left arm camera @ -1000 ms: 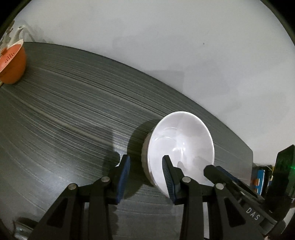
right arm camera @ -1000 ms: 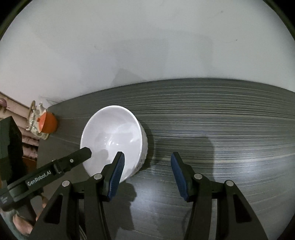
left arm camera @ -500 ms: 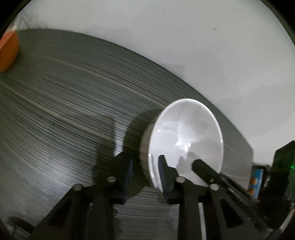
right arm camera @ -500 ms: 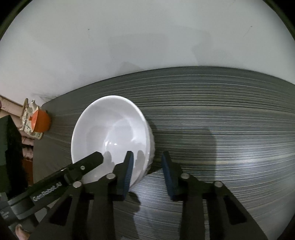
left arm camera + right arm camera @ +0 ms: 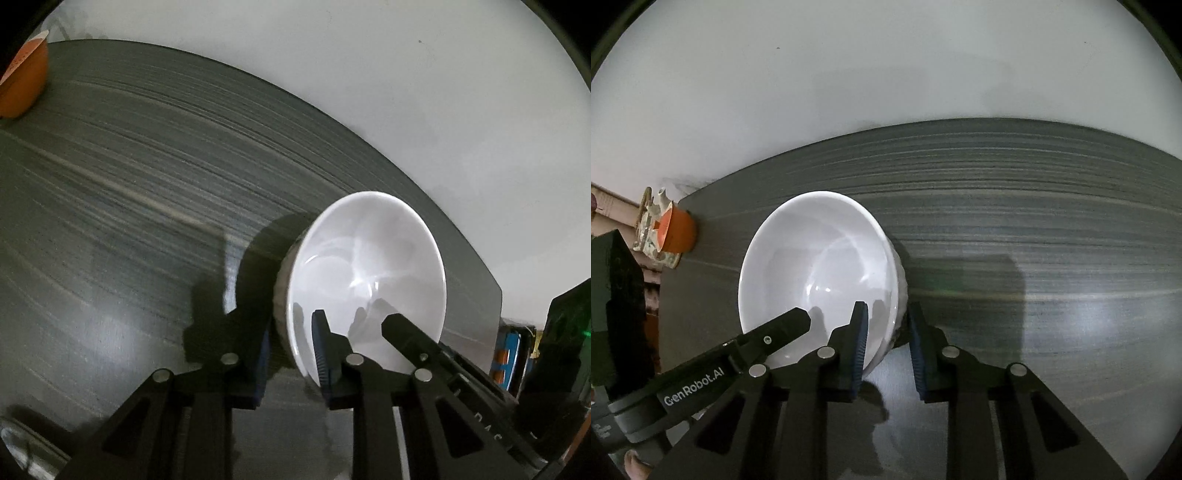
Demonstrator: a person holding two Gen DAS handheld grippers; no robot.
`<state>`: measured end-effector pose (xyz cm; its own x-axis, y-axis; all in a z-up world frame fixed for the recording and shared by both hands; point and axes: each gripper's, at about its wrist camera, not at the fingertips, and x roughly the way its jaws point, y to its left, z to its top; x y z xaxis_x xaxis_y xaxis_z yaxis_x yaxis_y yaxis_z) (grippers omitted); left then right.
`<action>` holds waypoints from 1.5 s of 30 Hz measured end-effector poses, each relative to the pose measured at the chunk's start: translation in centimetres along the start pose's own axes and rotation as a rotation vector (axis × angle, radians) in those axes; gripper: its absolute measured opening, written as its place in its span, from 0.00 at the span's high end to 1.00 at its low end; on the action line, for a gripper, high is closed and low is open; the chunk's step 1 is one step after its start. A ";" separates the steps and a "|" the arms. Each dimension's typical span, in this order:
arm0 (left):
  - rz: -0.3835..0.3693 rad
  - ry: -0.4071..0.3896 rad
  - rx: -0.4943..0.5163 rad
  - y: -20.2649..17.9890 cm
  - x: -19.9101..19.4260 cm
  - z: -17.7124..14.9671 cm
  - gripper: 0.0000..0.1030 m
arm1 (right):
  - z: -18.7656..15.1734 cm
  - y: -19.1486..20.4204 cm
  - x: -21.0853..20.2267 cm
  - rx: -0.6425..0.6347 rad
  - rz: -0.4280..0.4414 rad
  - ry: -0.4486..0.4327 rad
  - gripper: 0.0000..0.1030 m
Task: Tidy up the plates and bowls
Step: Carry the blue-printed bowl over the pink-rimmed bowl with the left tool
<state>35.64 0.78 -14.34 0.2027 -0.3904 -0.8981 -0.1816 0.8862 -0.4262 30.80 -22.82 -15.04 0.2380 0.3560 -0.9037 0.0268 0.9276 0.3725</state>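
1. Two grippers pinch one white bowl by opposite sides of its rim: my left gripper is clamped on it, and my right gripper is closing on the wall.
2. The bowl sits near the bench's back corner (the wall side).
3. An orange bowl stands at the far corner, well apart.
4. I see open bench on the side of my right gripper.

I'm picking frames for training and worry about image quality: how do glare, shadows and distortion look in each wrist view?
Left wrist view: fisheye bends the table edge into an arc; the white bowl throws a hard shadow leftward; a pale sheen sits low on the tabletop; the corners are black. Right wrist view: the same curvature; highlights inside the bowl; a broad block shadow and glare on the right; the orange bowl is small but legible.
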 end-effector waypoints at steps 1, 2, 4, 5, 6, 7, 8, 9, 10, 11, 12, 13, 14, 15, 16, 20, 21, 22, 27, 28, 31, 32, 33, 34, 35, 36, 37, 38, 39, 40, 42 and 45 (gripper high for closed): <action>-0.001 -0.002 0.003 -0.1 -0.3 -0.2 0.79 | -0.2 0.1 -0.3 -0.004 -0.002 -0.001 0.80; 0.000 -0.007 0.007 -0.2 -0.7 -0.4 0.79 | -0.4 0.1 -0.6 -0.008 -0.006 -0.002 0.80; 0.002 -0.018 0.014 -0.4 -1.5 -0.9 0.79 | -1.0 0.4 -1.2 -0.007 -0.005 -0.003 0.80; 0.001 -0.025 0.020 -0.6 -2.0 -1.2 0.79 | -1.3 0.5 -1.4 -0.007 -0.004 -0.001 0.80; 0.003 -0.029 0.025 -0.7 -2.3 -1.5 0.79 | -1.6 0.6 -1.7 -0.003 0.000 -0.002 0.80; 0.004 -0.030 0.026 -0.7 -2.7 -1.7 0.79 | -1.8 0.7 -1.9 0.000 0.003 -0.003 0.80; 0.004 -0.032 0.027 -0.8 -3.2 -2.0 0.79 | -2.1 0.7 -2.2 0.001 0.007 -0.005 0.80; 0.006 -0.034 0.033 -0.9 -3.6 -2.3 0.79 | -2.4 0.8 -2.5 -0.001 0.008 -0.006 0.80; 0.011 -0.036 0.042 -1.2 -3.8 -2.8 0.79 | -2.7 0.9 -2.9 -0.003 0.010 -0.007 0.80; 0.015 -0.038 0.053 -1.8 -3.9 -3.5 0.79 | -3.1 0.9 -3.3 0.000 0.014 -0.006 0.80; 0.015 -0.040 0.057 -2.0 -4.2 -3.9 0.79 | -3.4 0.9 -3.6 0.000 0.015 -0.006 0.80; 0.015 -0.040 0.062 -2.2 -4.4 -4.1 0.79 | -3.5 1.0 -3.9 -0.002 0.015 -0.008 0.80; 0.017 -0.039 0.065 -2.4 -4.8 -4.6 0.79 | -3.8 1.0 -4.4 -0.006 0.014 -0.014 0.80; 0.018 -0.039 0.066 -2.5 -5.0 -4.9 0.79 | -4.0 1.2 -4.9 -0.008 0.016 -0.021 0.80; 0.019 -0.039 0.069 -2.6 -5.3 -5.2 0.79 | -4.3 1.2 -5.4 -0.007 0.019 -0.027 0.80; 0.021 -0.045 0.088 -3.1 -6.8 -6.9 0.79 | -5.4 1.4 -7.2 -0.010 0.022 -0.045 0.80; 0.020 -0.047 0.093 -3.2 -7.1 -7.4 0.79 | -5.7 1.5 -7.7 -0.010 0.021 -0.051 0.80; 0.019 -0.049 0.097 -3.3 -7.3 -7.6 0.79 | -6.0 1.6 -8.2 -0.012 0.020 -0.058 0.80; 0.016 -0.053 0.110 -4.4 -8.2 -10.1 0.79 | -7.9 1.5 -10.1 0.003 0.028 -0.071 0.80; 0.016 -0.052 0.112 -4.5 -8.4 -10.5 0.79 | -8.4 1.5 -10.4 0.005 0.028 -0.072 0.80; 0.015 -0.054 0.125 -4.9 -9.3 -11.9 0.79 | -9.6 1.4 -11.4 0.014 0.032 -0.070 0.80; 0.012 -0.056 0.128 -5.0 -9.7 -12.4 0.79 | -9.9 1.5 -11.7 0.013 0.033 -0.071 0.80; 0.010 -0.058 0.132 -5.0 -10.0 -12.8 0.79 | -10.3 1.4 -12.2 0.013 0.034 -0.073 0.80; 0.011 -0.060 0.136 -5.1 -10.4 -13.3 0.79 | -10.7 1.4 -12.6 0.016 0.035 -0.076 0.80; 0.011 -0.061 0.139 -5.1 -10.7 -13.8 0.79 | -11.1 1.5 -13.0 0.018 0.035 -0.076 0.80; 0.011 -0.061 0.143 -5.3 -10.9 -14.3 0.79 | -11.6 1.6 -13.5 0.016 0.037 -0.082 0.80; 0.010 -0.061 0.146 -4.8 -11.2 -14.5 0.79 | -11.9 1.7 -13.8 0.014 0.036 -0.086 0.80; 0.009 -0.061 0.151 -4.9 -11.6 -15.1 0.79 | -12.3 1.7 -14.3 0.013 0.034 -0.090 0.80; 0.010 -0.060 0.155 -5.0 -11.8 -15.7 0.79 | -12.9 1.8 -14.7 0.014 0.032 -0.090 0.80; 0.010 -0.057 0.158 -5.1 -11.9 -16.2 0.79 | -13.2 1.8 -15.1 0.015 0.034 -0.092 0.80; 0.011 -0.057 0.171 -5.1 -12.7 -17.2 0.79 | -14.3 2.1 -15.8 0.010 0.031 -0.098 0.79; 0.008 -0.062 0.184 -5.0 -13.9 -18.7 0.79 | -15.6 2.7 -16.5 0.006 0.023 -0.097 0.79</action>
<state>15.76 -2.91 -1.75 0.2617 -0.3720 -0.8906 -0.0056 0.9221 -0.3868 11.85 -24.41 -2.40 0.3319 0.3644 -0.8701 0.0257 0.9185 0.3945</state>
